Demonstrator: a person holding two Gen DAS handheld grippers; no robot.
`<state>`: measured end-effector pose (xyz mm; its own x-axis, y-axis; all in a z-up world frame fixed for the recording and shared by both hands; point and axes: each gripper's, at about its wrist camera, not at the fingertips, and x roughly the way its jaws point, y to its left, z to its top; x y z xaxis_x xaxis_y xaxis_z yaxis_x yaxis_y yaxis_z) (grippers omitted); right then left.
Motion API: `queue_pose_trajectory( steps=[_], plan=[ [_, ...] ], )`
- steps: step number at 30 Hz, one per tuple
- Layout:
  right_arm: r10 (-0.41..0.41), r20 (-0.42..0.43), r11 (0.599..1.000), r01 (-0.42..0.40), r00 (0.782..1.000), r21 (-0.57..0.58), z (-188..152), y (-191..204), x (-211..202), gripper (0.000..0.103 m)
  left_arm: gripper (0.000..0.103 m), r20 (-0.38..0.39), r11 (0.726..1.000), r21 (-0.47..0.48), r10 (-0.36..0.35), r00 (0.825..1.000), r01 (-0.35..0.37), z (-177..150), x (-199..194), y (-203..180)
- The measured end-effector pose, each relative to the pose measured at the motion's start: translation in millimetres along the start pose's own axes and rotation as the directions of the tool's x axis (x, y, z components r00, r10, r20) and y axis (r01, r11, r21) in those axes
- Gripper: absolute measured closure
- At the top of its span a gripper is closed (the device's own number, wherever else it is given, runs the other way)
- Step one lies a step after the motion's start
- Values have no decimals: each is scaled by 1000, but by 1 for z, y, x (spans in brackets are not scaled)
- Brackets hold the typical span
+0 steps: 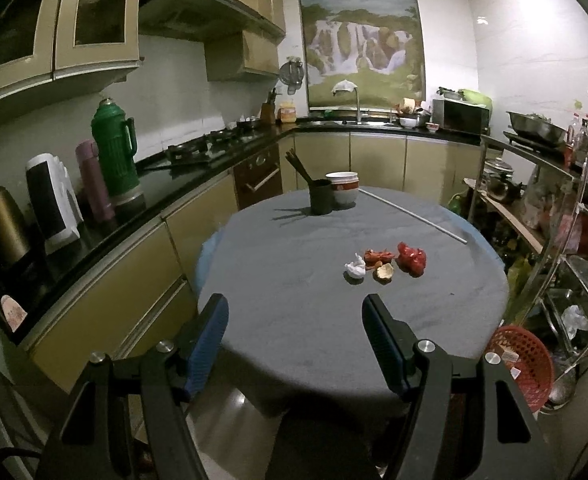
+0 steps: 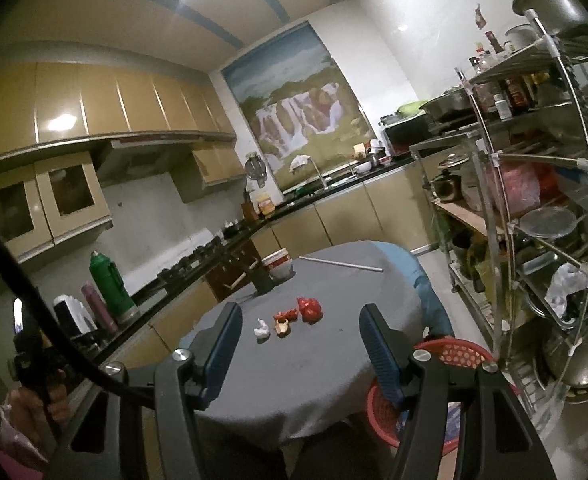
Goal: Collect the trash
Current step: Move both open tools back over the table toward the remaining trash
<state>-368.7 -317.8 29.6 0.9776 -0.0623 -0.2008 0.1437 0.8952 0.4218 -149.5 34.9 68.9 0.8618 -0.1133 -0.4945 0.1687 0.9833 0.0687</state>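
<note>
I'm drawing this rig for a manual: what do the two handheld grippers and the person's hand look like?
Both the left gripper and the right gripper have black angular frames with silver round bolts and two flat, ribbed blue finger pads. A black cable curves past in the right wrist view, where the left hand shows a pink sleeve.

Grey tablecloth (image 1: pixel 294 320), red basket (image 1: pixel 530 364)

a crumpled white tissue (image 1: pixel 355 268), orange peel scraps (image 1: pixel 381 264) and a scrunched red wrapper (image 1: pixel 412 258) lie clustered mid-frame beside each other on the grey tablecloth (image 1: pixel 294 312).
</note>
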Motion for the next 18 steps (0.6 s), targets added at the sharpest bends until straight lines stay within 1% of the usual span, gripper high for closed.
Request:
queue_pose_trajectory(
  steps=[4,8,10,12,14,16,18],
  plan=[
    [4,-12,1000,-4,1000,16,-5,-5,2,38,33,-9,1000,8,11,1000,-11,-3,10,-4],
    [-7,-57,999,9,998,34,-15,-15,11,38,33,-45,1000,7,10,999,-10,-5,27,-12],
    [0,-82,999,4,997,39,-19,-18,17,38,33,-41,1000,11,13,999,-12,-5,34,-18],
    [1,-97,1000,1,995,20,-21,-19,25,38,33,-32,999,27,24,999,-23,-2,47,-28],
    [27,-108,1000,-26,994,14,-20,-20,34,38,33,-67,999,48,22,998,-19,4,69,-40],
    [46,-125,999,-45,991,8,-16,-20,50,38,33,-106,999,40,11,994,-7,10,88,-46],
    [55,-142,998,-55,988,9,-11,-20,65,38,33,-121,1000,28,3,993,1,14,99,-49]
  ],
)
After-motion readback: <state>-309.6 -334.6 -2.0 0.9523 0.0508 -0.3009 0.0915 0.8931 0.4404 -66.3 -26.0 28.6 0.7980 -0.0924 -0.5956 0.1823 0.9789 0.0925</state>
